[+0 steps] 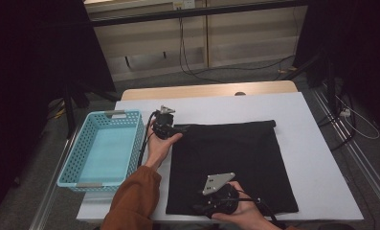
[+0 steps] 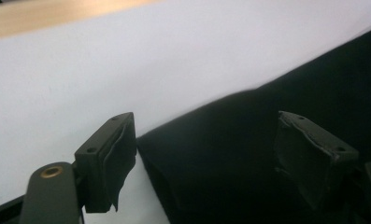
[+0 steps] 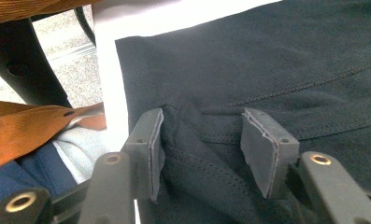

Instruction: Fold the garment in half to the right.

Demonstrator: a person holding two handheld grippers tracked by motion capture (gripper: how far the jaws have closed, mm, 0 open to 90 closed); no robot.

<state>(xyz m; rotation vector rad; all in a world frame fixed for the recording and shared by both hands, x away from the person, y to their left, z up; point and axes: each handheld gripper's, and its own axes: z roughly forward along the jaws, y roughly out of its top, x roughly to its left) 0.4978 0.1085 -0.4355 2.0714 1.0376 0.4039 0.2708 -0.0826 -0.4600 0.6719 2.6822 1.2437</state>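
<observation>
I have a black cloth point(image 1: 230, 163) spread flat on the white table point(image 1: 312, 143), a folded garment by the stitched seams I can see in the right gripper view. It covers the middle and near part of the tabletop, its far edge rolled into a thick hem, its near edge close to the table's front edge.

My right gripper point(image 1: 204, 207) sits at the near left corner of the cloth. In the right gripper view point(image 3: 202, 154) a raised fold of the fabric stands between the jaws and lies against the left pad point(image 3: 156, 149), while the right pad stands off it with a visible gap, so the jaws are partly apart and not clamped.

My left gripper point(image 1: 182, 128) is at the far left corner of the cloth, the hand point(image 1: 160, 146) resting on the table just beside the fabric's left edge. In the left gripper view point(image 2: 206, 154) the jaws stand wide apart, the cloth's corner lying between and below them with neither pad pressing on it; the left pad point(image 2: 117, 158) hangs over bare white tabletop.

To the left of the cloth, a light blue plastic basket point(image 1: 77, 158) with perforated walls sits at the table's left edge. An orange sleeve point(image 1: 132, 201) covers my left forearm.
</observation>
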